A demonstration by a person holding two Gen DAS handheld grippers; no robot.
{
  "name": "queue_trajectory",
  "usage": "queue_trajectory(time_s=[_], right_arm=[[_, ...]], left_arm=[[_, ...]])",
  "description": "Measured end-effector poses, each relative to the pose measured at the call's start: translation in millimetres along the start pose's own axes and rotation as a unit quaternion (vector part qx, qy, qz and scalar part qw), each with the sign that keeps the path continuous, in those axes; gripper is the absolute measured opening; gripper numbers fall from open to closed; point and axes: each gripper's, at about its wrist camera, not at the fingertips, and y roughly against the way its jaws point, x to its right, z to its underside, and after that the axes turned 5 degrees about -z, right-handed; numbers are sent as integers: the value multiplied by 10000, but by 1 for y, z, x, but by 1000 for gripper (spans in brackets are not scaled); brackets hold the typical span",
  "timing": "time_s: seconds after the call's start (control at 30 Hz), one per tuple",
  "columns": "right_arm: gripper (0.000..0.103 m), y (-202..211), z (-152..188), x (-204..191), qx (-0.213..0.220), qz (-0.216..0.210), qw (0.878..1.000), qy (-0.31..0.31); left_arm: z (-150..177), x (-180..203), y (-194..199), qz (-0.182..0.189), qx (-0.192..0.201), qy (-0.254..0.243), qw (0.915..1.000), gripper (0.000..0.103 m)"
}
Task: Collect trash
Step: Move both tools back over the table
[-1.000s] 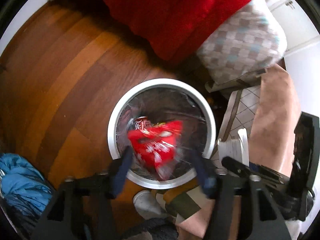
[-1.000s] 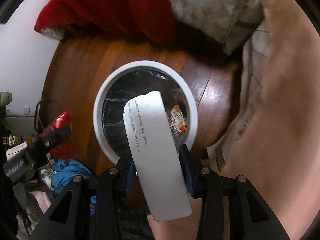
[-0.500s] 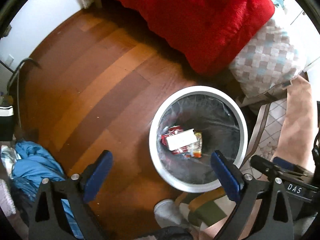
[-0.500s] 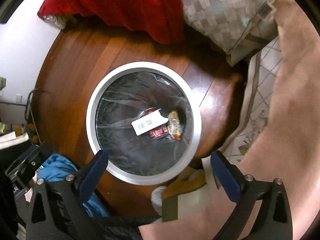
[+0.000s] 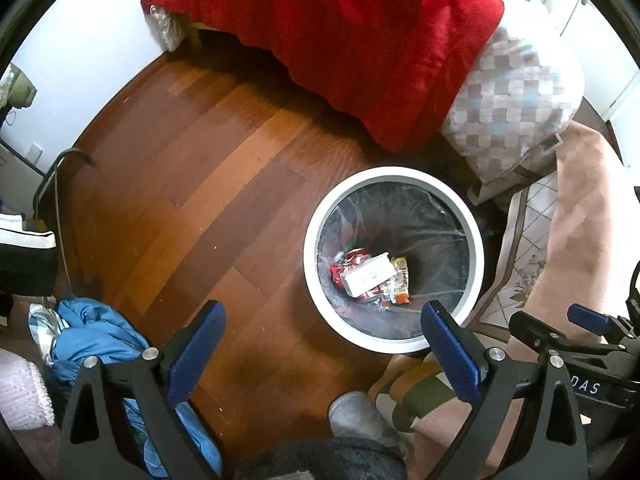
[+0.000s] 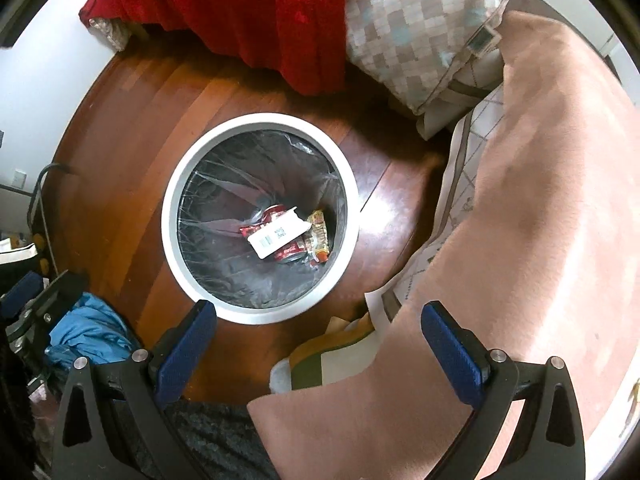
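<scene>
Trash (image 5: 370, 278) lies at the bottom of the bin (image 5: 394, 346) (liner fitted); left gripper (image 5: 320, 350) and right gripper (image 6: 318, 340) hover above it, jaws spread wide, empty, having nothing left to drop.

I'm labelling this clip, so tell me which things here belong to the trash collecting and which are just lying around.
Part of the job:
round white trash bin with clear liner
flat white carton
red crumpled snack wrapper
yellow-orange snack packet

Just lying about:
red plush blanket
checkered pillow
crumpled blue cloth
pink blanket

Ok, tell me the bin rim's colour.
White; the bin rim shows best in the right wrist view.
</scene>
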Motion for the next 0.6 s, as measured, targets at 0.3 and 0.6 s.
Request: queue_trajectory(time_s=[0.3,0.6], right_arm=[[103,59,19,-3,484,-88,9988,27],[103,131,49,-5,1122,-374,9930,55]], left_arm=[[11,1,51,-4,403,-83,9992,100],[26,3,120,155,986,-140,9949,100]])
